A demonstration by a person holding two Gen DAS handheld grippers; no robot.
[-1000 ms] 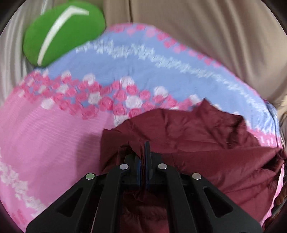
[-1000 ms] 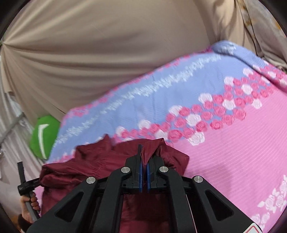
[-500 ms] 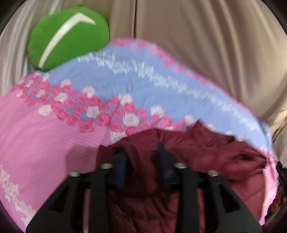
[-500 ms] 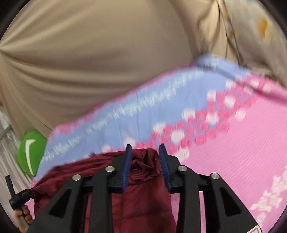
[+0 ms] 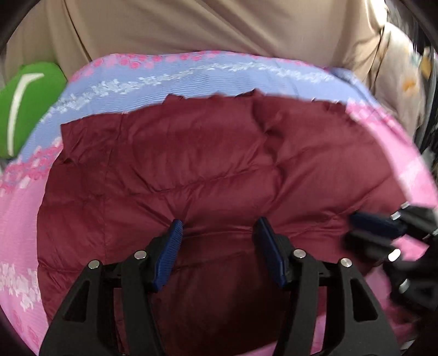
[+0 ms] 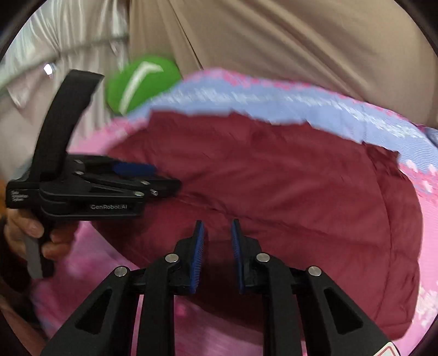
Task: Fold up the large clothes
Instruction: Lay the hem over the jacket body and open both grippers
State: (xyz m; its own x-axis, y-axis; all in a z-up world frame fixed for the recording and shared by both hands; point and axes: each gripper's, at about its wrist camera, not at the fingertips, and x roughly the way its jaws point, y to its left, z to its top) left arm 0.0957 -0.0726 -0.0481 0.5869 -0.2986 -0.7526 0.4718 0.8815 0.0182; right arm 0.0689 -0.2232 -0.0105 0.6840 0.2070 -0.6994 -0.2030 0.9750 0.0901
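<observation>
In the left wrist view, the dark red padded jacket [image 5: 208, 175] fills the middle of the frame, lying flat on the pink and blue flowered bedspread [image 5: 191, 74], with its far edge running straight across the upper part of the picture against the blue band. The left gripper [image 5: 219, 230] sits at the bottom centre with its blue-padded fingers [image 5: 169, 246] spread wide apart and nothing between them; their tips seem to rest on or just above the near part of the jacket, probably because the cloth was let go here so the fold can lie. At the right edge the right gripper [image 5: 366, 230] shows, blurred, near the jacket's right side. A green cushion [image 5: 24, 109] lies at the left edge, beside the bedspread, and a beige curtain [image 5: 219, 24] hangs across the top. In the right wrist view, the jacket [image 6: 273, 191] again covers the centre and right of the frame, smooth and quilted. The right gripper [image 6: 216, 232] at bottom centre has its fingers parted with a clear gap, gripping nothing. At the left the left gripper [image 6: 153, 178], held by a hand [image 6: 30, 232], reaches over the jacket's left edge; blur makes it hard to say whether it touches the cloth.
</observation>
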